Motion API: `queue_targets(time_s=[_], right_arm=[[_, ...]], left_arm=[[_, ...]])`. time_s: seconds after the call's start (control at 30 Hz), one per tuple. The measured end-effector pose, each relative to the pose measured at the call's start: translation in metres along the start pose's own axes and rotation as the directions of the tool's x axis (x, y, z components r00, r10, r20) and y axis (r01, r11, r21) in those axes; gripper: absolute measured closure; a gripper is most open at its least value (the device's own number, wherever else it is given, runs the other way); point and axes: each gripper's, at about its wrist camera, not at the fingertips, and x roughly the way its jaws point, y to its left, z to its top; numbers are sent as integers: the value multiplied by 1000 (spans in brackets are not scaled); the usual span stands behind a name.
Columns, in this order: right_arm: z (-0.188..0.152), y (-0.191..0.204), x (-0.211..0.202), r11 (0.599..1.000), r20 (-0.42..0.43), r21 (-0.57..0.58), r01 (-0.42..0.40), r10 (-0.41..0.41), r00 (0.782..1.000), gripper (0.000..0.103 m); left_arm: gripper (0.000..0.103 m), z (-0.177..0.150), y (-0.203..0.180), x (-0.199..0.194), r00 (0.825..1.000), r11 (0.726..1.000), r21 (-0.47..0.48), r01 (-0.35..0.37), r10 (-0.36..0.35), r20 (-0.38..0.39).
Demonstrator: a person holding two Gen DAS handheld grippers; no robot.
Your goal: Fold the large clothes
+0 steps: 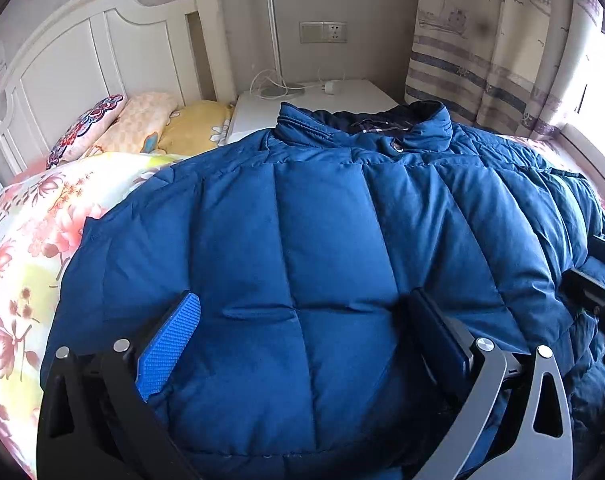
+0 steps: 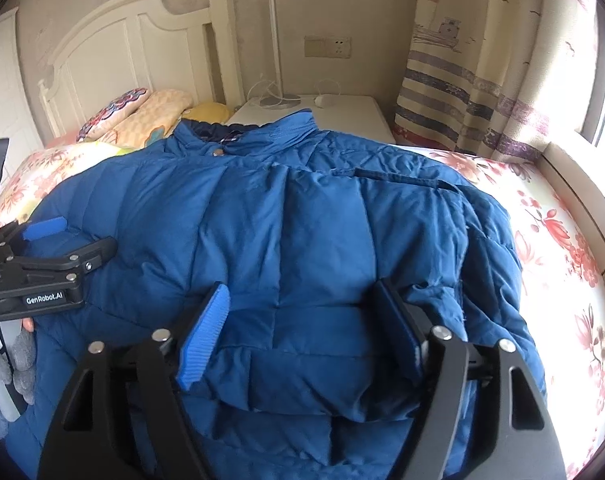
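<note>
I am looking down on a large blue quilted down jacket (image 1: 302, 240) that is lying flat across the bed, covering most of the floral pink-and-cream bedspread (image 1: 26, 240). Its long axis is running from my grippers away toward the white bedside cabinet (image 1: 342, 100), with the stand-up collar (image 1: 366, 128) pointing at that cabinet and the hem lying nearest me. The left gripper (image 1: 306, 340) is hovering low over the hem end, its fingers spread wide apart with only jacket fabric showing between them; I cannot tell whether the pads are touching the cloth. The right gripper (image 2: 302, 332) is sitting just beside it on the jacket's right half, its fingers likewise standing wide apart over a folded-up ridge of quilted fabric, clamping nothing that I can see. In the right wrist view the left gripper (image 2: 58, 240) is showing at the left edge, over the jacket's far side. The jacket's right sleeve (image 2: 490, 280) is lying folded inward along the body. Patterned pillows (image 1: 114, 128) are resting against the white wooden headboard (image 1: 82, 52), and a striped curtain (image 1: 482, 60) is hanging beyond the cabinet.
</note>
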Motion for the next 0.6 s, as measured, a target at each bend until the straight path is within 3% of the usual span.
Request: queue_targets(time_s=[0.1, 0.17, 0.23, 0.33, 0.4, 0.5, 0.6], right_arm=[[11, 2, -9, 1000, 5, 9, 24, -24, 1000, 33], [26, 9, -22, 999, 81, 4, 40, -40, 996, 33], [43, 16, -23, 999, 104, 0, 33, -32, 994, 33], [63, 27, 2, 998, 52, -41, 45, -43, 998, 33], [64, 28, 35, 997, -62, -65, 45, -49, 997, 30], [58, 28, 51, 994, -67, -102, 46, -53, 996, 26], [64, 19, 38, 997, -57, -67, 30, -33, 998, 28]], left_arm=[[4, 0, 4, 2, 1000, 1000, 0, 1, -1, 2], [4, 0, 5, 2, 1000, 1000, -3, 5, -5, 4], [4, -1, 4, 2, 1000, 1000, -5, 6, -6, 5], [4, -2, 5, 1, 1000, 1000, -7, 11, -11, 7], [4, -1, 5, 1, 1000, 1000, -9, 15, -15, 8], [4, -1, 5, 1, 1000, 1000, -8, 13, -13, 7], [4, -1, 5, 1, 1000, 1000, -10, 14, -14, 7]])
